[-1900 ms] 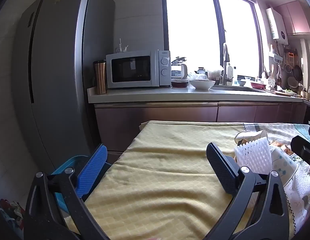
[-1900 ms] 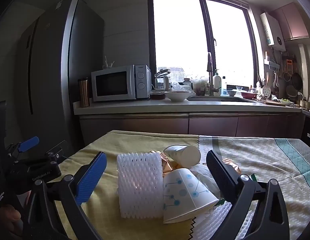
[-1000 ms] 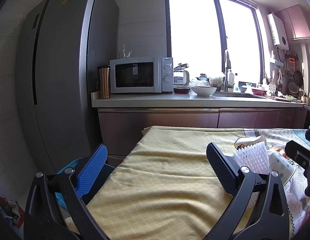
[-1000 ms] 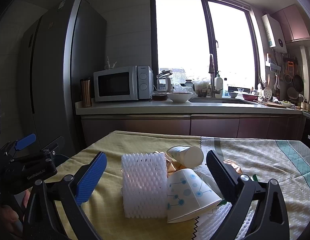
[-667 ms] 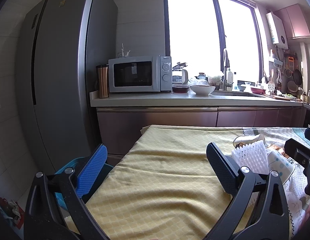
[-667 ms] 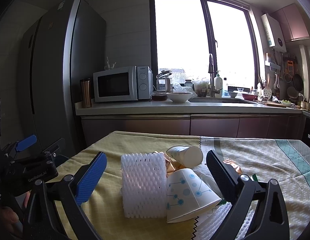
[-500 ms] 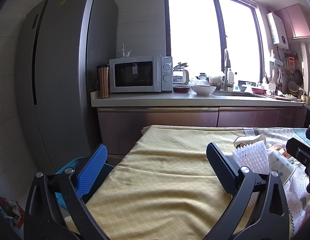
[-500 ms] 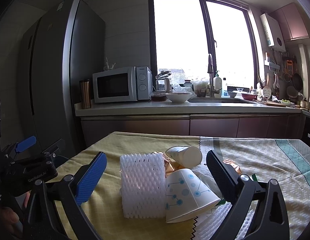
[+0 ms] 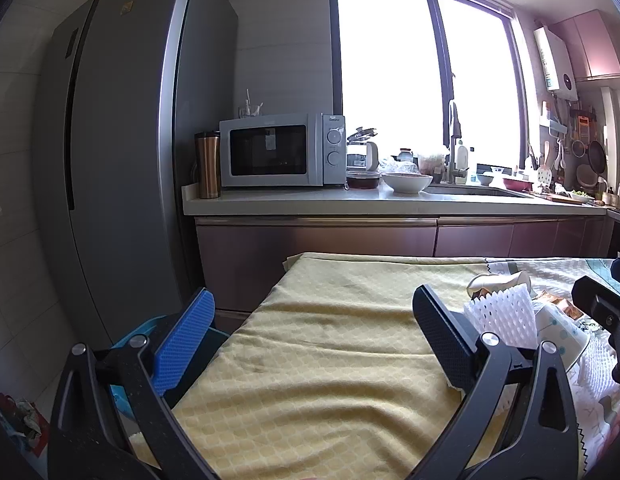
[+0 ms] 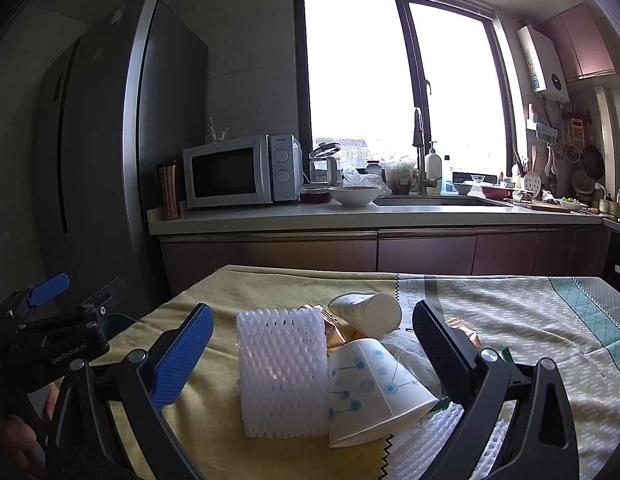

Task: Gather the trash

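Observation:
A pile of trash lies on the yellow tablecloth [image 10: 198,360]: a white foam net sleeve [image 10: 282,372], a dotted paper cup [image 10: 373,388] on its side, a plain paper cup [image 10: 365,314], brown wrappers [image 10: 333,330] and more foam net [image 10: 433,444]. My right gripper [image 10: 310,354] is open, its jaws standing either side of the pile, just short of it. My left gripper [image 9: 310,332] is open and empty over the bare yellow cloth [image 9: 329,340], left of the pile; the foam sleeve [image 9: 501,314] and dotted cup [image 9: 559,334] show at its right.
A blue bin [image 9: 150,332] stands on the floor past the table's left edge. A grey fridge [image 9: 122,160] stands on the left. The counter [image 10: 369,216] behind carries a microwave [image 10: 238,172], bowl and sink. The left gripper [image 10: 50,336] shows at the right view's left edge.
Both grippers have drifted only slightly; the views shift a little. Both stay open and nothing on the table has moved.

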`<state>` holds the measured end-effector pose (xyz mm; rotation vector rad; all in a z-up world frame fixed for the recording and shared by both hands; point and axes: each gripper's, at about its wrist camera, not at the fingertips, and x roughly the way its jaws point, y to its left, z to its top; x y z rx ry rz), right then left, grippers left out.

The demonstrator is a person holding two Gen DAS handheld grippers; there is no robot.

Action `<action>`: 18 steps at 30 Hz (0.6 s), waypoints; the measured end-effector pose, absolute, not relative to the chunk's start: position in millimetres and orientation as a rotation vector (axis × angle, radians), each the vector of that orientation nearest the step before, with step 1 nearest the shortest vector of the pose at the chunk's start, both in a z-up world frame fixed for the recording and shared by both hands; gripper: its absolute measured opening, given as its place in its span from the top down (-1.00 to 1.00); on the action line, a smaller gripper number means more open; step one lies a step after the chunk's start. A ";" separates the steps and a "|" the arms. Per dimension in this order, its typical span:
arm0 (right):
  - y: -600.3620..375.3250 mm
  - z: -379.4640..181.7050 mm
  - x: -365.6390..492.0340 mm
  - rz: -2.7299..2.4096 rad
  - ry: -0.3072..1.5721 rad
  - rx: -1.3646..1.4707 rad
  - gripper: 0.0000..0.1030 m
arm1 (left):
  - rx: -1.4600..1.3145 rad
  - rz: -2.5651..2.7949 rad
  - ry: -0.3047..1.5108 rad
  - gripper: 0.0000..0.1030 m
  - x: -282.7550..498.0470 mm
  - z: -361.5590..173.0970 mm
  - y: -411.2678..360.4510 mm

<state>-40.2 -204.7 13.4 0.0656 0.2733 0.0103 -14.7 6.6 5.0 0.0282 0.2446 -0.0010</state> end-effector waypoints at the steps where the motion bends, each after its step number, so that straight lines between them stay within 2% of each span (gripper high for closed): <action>1: -204.9 13.3 -39.8 0.010 0.273 0.066 -0.87 | 0.028 -0.002 0.244 -0.91 -14.9 4.9 6.6; 18: -209.3 11.1 -38.4 0.011 0.279 0.077 -0.87 | 0.029 -0.027 0.245 -0.91 -16.4 7.8 2.3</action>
